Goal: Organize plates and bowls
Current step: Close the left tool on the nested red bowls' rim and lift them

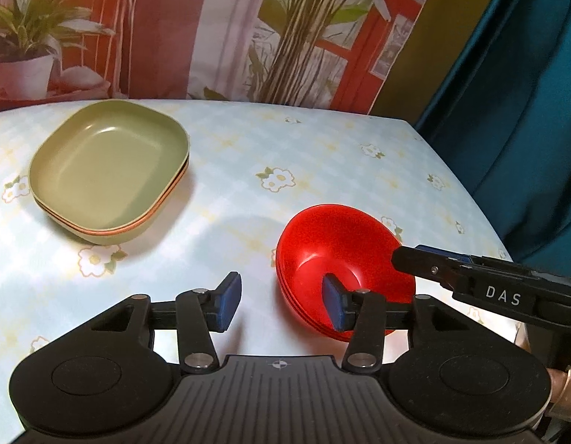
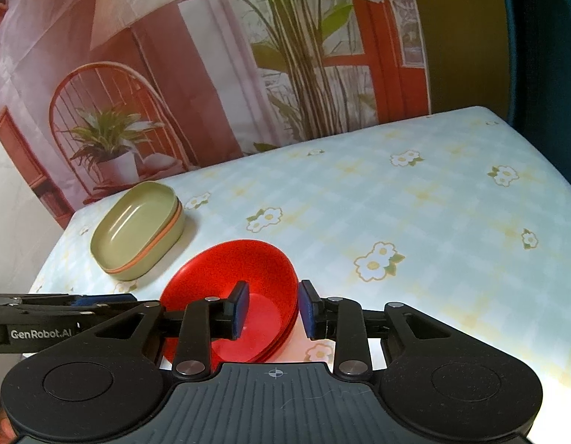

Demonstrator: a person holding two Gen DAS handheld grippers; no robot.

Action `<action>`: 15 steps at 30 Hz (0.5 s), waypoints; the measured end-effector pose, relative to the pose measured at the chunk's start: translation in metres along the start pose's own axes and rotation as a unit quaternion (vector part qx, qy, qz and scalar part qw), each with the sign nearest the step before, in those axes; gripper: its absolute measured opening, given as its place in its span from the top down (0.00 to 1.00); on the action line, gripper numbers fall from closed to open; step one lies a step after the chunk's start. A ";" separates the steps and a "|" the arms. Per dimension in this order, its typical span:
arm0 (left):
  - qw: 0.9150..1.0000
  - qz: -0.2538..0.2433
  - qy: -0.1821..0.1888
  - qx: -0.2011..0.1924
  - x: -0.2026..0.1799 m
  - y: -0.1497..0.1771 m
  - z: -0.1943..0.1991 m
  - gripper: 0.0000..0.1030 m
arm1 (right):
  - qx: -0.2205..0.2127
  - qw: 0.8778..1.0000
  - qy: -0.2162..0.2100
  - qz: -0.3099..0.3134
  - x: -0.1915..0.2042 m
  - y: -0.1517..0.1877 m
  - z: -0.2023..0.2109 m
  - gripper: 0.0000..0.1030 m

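Left wrist view: near rim of red bowl stack [image 1: 337,255] hidden behind left gripper [image 1: 281,301] linkage; bowl count unclear from rim lines. Right gripper [image 1: 470,277] cut by right picture edge, fingertips not resolvable. Table's [image 1: 226,199] near edge hidden under gripper body.

Right wrist view: bowls' [image 2: 233,270] near side hidden; plate stack [image 2: 137,231] layers too small to count.

The table [image 1: 322,155] wears a pale blue checked cloth [image 2: 415,199] printed with white flowers. On it lie a stack of green plates [image 1: 107,170], with an orange rim showing between them, and, well apart, a stack of red bowls [image 1: 337,259].
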State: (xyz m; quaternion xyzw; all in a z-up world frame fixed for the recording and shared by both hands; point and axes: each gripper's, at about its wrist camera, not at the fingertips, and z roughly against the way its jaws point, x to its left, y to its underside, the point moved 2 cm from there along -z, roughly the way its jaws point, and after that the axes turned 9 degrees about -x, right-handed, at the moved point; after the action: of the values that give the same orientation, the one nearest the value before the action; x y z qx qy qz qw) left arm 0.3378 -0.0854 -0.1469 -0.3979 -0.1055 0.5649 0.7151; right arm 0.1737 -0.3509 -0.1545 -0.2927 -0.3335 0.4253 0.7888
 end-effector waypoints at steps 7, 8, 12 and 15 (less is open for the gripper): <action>0.999 0.022 0.017 0.020 0.002 0.006 -0.013 0.51 | 0.010 1.000 0.007 -0.004 -0.004 0.007 -0.008 0.71; 0.999 0.024 0.019 0.022 0.003 0.007 -0.015 0.51 | 0.012 1.000 0.007 -0.005 -0.004 0.009 -0.010 0.71; 0.999 0.031 0.027 0.029 0.002 0.008 -0.023 0.52 | 0.019 1.000 0.007 -0.009 -0.005 0.013 -0.016 0.71; 0.998 0.034 0.030 0.032 0.002 0.008 -0.027 0.53 | 0.025 1.000 0.003 -0.013 -0.006 0.016 -0.020 0.70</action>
State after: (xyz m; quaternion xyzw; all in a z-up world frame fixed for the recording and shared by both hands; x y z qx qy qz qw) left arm 0.3489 -0.0952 -0.1713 -0.3947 -0.0523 0.5801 0.7106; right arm 0.1792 -0.3521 -0.1809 -0.2700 -0.3245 0.4219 0.8024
